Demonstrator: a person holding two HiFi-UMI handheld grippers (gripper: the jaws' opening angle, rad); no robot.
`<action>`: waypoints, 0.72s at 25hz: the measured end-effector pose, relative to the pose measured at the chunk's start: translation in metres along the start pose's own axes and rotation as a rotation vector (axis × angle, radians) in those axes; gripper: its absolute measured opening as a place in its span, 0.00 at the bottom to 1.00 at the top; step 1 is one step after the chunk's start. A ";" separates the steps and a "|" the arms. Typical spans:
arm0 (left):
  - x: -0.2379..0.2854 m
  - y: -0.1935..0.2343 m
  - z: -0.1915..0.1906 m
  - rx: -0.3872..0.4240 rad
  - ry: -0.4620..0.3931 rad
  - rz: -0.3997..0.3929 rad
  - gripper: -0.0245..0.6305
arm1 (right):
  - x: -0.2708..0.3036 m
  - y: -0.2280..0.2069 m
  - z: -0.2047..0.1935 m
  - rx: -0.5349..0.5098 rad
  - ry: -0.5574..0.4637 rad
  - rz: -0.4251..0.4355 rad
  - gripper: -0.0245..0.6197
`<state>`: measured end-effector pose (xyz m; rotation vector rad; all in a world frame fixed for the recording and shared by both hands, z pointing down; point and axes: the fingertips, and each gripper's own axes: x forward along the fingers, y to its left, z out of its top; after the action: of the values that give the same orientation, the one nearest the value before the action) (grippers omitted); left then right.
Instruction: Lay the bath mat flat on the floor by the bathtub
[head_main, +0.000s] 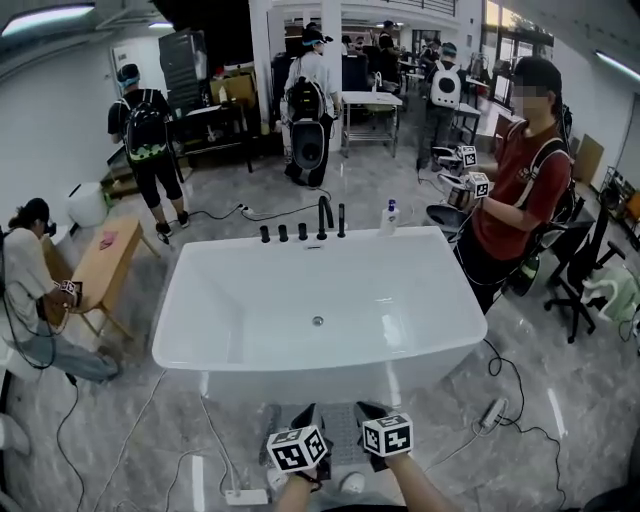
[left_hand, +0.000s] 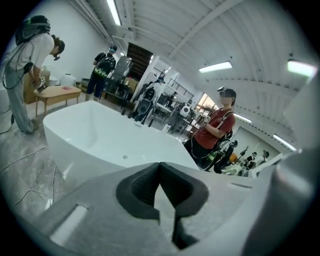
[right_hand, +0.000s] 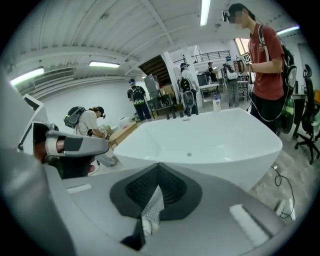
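A white bathtub (head_main: 300, 367) fills the middle of the head view. Just before its near rim, at the bottom edge, both grippers hang side by side with their marker cubes toward me. The left gripper (head_main: 308, 413) and the right gripper (head_main: 366, 409) are both shut on a grey dotted bath mat (head_main: 338, 436), which hangs between them above the floor. In the left gripper view the jaws (left_hand: 160, 165) pinch a grey flap of the mat (left_hand: 167, 198). In the right gripper view the jaws (right_hand: 158, 166) clamp a perforated corner of the mat (right_hand: 152, 208). Most of the mat is hidden under the grippers.
A person in a red shirt (head_main: 520, 190) stands at the tub's right end holding grippers. A black faucet (head_main: 325, 215) and a bottle (head_main: 390, 216) stand on the far rim. Power strips (head_main: 245, 496) (head_main: 492, 412) and cables lie on the marble floor. A wooden bench (head_main: 105, 265) is left.
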<state>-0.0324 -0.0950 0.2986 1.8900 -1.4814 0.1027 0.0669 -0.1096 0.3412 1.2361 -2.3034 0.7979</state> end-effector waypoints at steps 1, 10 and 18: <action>-0.001 -0.008 0.014 0.018 -0.025 -0.015 0.04 | -0.003 0.001 0.012 -0.010 -0.022 0.000 0.04; -0.024 -0.068 0.115 0.191 -0.216 -0.074 0.04 | -0.047 0.018 0.121 -0.072 -0.260 0.009 0.04; -0.043 -0.118 0.172 0.334 -0.355 -0.132 0.04 | -0.096 0.027 0.207 -0.164 -0.479 0.011 0.05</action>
<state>-0.0054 -0.1495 0.0949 2.3661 -1.6434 -0.0541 0.0779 -0.1731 0.1209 1.4615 -2.6824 0.3260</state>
